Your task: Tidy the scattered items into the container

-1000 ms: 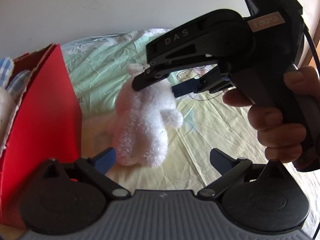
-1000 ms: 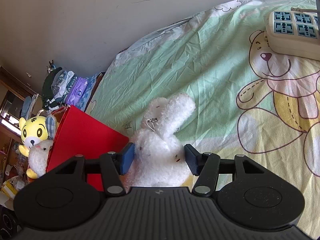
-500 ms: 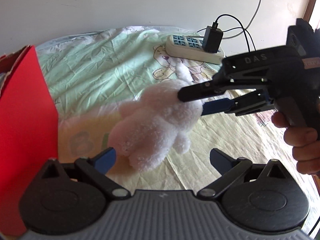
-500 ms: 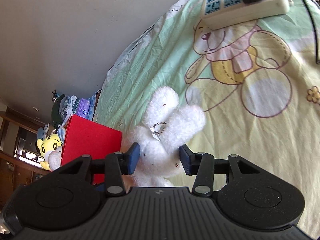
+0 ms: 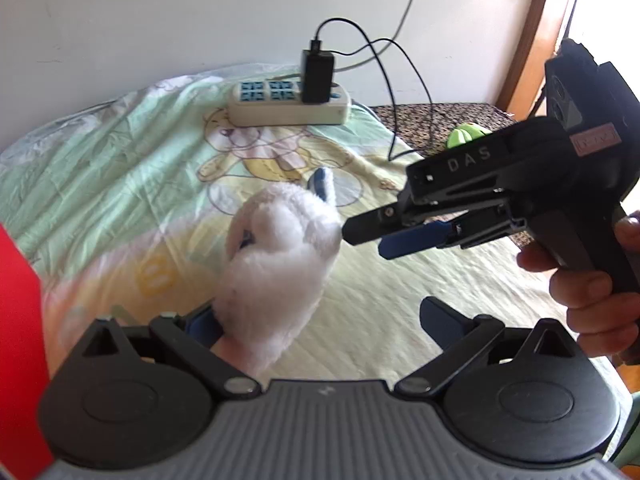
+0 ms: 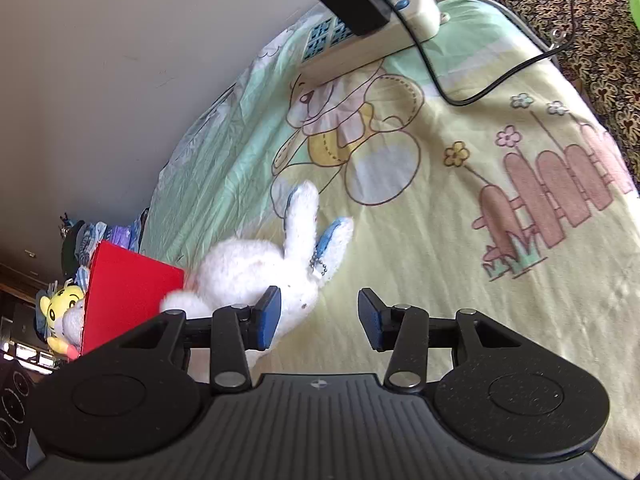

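Right gripper (image 6: 318,318) now spread open, white plush rabbit (image 6: 256,268) released onto bedsheet (image 6: 420,240) beside red box (image 6: 124,292); left gripper (image 5: 320,322) open too; regrasp likely needed

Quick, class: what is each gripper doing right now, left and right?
Left gripper: open, holding nothing; the white plush rabbit lies against its left finger.
Right gripper: open, empty, beside the rabbit.

Both wrist cameras look low and close across the bed, sharing the white plush rabbit (image 5: 280,264) (image 6: 256,268).
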`<state>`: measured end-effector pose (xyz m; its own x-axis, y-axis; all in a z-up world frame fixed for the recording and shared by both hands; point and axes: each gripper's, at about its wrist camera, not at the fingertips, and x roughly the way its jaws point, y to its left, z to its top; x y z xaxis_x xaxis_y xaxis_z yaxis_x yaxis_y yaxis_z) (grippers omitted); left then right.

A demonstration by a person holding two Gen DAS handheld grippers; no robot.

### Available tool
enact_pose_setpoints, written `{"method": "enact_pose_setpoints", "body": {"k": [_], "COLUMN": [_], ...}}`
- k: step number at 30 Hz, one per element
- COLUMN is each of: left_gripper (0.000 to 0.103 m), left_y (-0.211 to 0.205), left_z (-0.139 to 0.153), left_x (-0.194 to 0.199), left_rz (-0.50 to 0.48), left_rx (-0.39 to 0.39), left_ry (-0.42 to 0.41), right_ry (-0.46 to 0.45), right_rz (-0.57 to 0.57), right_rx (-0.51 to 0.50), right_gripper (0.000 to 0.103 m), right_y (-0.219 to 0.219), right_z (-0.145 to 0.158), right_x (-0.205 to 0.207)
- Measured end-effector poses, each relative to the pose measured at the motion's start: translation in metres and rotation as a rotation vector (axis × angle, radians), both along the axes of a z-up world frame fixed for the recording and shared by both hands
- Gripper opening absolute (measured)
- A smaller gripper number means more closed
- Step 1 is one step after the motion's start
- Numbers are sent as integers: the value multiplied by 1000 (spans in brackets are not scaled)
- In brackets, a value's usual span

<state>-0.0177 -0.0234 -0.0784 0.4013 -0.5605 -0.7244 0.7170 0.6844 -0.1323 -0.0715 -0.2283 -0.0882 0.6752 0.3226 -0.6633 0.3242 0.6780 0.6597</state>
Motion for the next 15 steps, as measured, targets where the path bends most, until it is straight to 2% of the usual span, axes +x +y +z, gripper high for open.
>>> {"method": "enact_pose_setpoints", "body": {"k": [5,9,15], "left_gripper": [100,101,101], "left_y": [-20,-26,-5], "left_z": [-5,-9,-4], "left_x": [-26,-40,-33], "left_rz": [-100,-128,-59], "left_rx": [6,32,19], "left_ry": [25,20,57], "right_ry": [-14,-8,-16], "right_rz": [-63,-76,-80], "right_rx": [8,-11,-29], "right_gripper": [48,48,48], "right_y": [-13,-11,2], "right_z": [5,6,5], "right_x": [-21,-32,-47]}}
